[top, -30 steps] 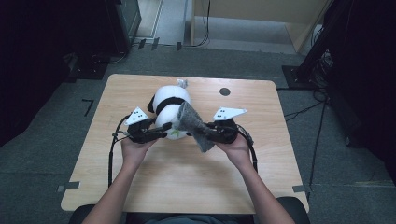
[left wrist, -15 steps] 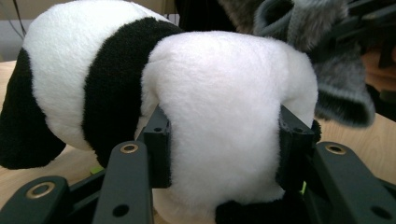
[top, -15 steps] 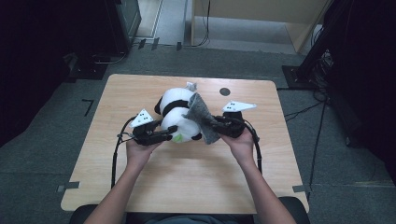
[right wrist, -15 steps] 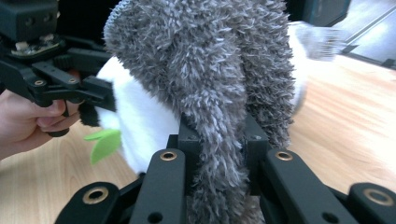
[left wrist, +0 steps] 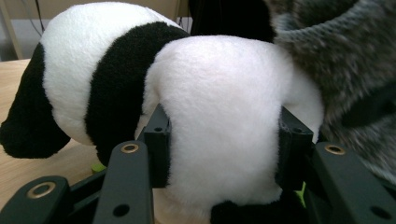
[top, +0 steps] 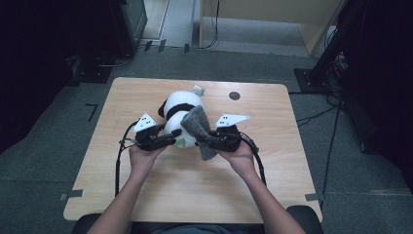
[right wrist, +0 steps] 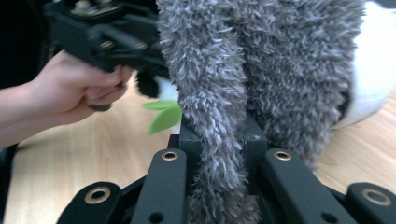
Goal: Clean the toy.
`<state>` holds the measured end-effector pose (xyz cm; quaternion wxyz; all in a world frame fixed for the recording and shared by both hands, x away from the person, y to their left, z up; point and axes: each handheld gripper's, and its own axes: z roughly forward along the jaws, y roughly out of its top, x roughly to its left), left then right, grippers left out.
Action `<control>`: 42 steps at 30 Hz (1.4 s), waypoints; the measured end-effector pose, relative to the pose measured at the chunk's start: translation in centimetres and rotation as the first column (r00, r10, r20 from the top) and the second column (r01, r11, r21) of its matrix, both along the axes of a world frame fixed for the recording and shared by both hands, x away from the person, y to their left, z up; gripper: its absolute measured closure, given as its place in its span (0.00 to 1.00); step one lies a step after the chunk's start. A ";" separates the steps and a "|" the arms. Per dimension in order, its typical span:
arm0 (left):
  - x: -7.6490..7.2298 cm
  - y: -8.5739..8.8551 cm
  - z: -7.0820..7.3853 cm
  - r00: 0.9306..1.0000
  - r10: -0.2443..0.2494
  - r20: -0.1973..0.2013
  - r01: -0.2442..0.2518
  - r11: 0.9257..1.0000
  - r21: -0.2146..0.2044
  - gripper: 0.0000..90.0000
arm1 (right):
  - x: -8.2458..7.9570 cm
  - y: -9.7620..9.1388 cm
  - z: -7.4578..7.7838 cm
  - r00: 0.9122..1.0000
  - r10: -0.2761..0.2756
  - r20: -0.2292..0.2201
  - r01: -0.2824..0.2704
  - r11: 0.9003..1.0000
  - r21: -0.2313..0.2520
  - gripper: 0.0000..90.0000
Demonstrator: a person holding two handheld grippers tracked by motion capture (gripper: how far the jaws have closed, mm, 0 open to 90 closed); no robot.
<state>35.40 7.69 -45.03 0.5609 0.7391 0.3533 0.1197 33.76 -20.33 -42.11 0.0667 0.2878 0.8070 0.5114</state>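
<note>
The soft black-and-white plush panda toy [top: 179, 113] lies near the middle of the pale wooden table [top: 272, 180], its white head end toward me and its rump pointing away. A second ago the fuzzy grey fabric piece [top: 198, 127] hung lower in front of the toy, toward my side; now it has come up and over, so that it drapes across the panda's head on my right, touching the fur. I judge I am dressing or wrapping the toy, and this shift puts the cloth where it can be pulled round the head.

My left gripper [left wrist: 224, 154] has its jaws clamped on the white plush of the head, one pad sunk into the fur on each side, and it has not moved. My right gripper [right wrist: 217, 154] has its jaws clenched tight on a fold of the grey fabric, which rises straight out between them. A small green felt leaf [right wrist: 163, 116] sticks out under the panda, just above the table. My left hand [right wrist: 86, 88] shows beyond the cloth in the right gripper view.
</note>
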 end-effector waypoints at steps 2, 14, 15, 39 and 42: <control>0.1 0.3 0.0 1.000 0.009 -0.011 -0.009 1.000 -0.016 0.57 | -0.4 1.0 -0.3 0.999 0.044 0.005 -0.044 0.998 -0.039 0.86; 0.3 0.7 0.2 1.000 0.011 -0.028 -0.012 0.999 -0.053 0.57 | -0.2 3.7 -4.2 0.988 0.138 -0.072 -0.150 0.967 -0.208 0.86; 0.2 0.7 0.2 1.000 0.008 -0.024 -0.009 0.998 -0.055 0.57 | -0.2 3.9 -4.8 0.987 0.139 -0.087 -0.155 0.962 -0.225 0.86; 0.6 2.9 1.2 1.000 0.004 0.017 -0.002 0.997 -0.073 0.56 | 2.6 -2.1 -4.9 0.993 -0.083 -0.081 0.062 0.970 -0.236 0.86; 0.7 3.3 1.2 1.000 0.007 0.022 -0.006 0.998 -0.056 0.56 | 2.8 -3.2 -4.7 0.990 -0.119 -0.081 0.099 0.972 -0.214 0.86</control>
